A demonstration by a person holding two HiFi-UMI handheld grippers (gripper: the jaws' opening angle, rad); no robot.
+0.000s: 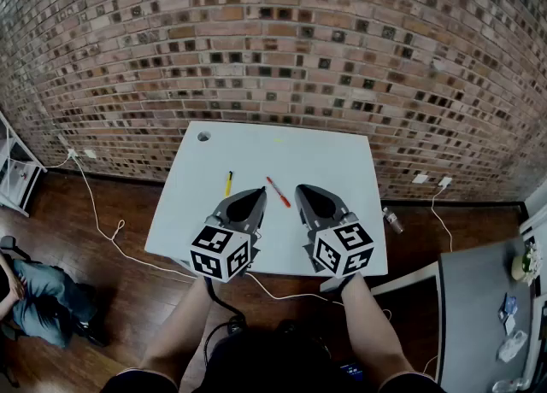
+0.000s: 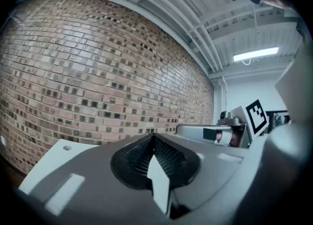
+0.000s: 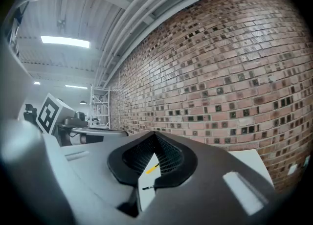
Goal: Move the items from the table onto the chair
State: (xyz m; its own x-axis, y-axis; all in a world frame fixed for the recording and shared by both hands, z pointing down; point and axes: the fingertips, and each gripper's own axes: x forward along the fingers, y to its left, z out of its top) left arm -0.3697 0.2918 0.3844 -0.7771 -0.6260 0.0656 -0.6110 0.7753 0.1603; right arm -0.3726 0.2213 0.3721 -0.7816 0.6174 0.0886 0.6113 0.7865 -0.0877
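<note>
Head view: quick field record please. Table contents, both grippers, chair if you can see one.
table: white, against the brick wall
items on table: yellow pen, red pen, lying apart
left gripper: shut, empty, above the table's near half
right gripper: shut, empty, beside the left one
chair: none made out
progress: neither pen picked up yet

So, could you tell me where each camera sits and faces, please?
Head view: person's head, facing down on white table, yellow pen, red pen; forearms, left gripper, right gripper show.
Left gripper view: on that gripper, along its shut jaws toward brick wall.
Right gripper view: likewise, jaws shut.
Shared: both gripper views see wall and table; right gripper view and head view, yellow pen.
</note>
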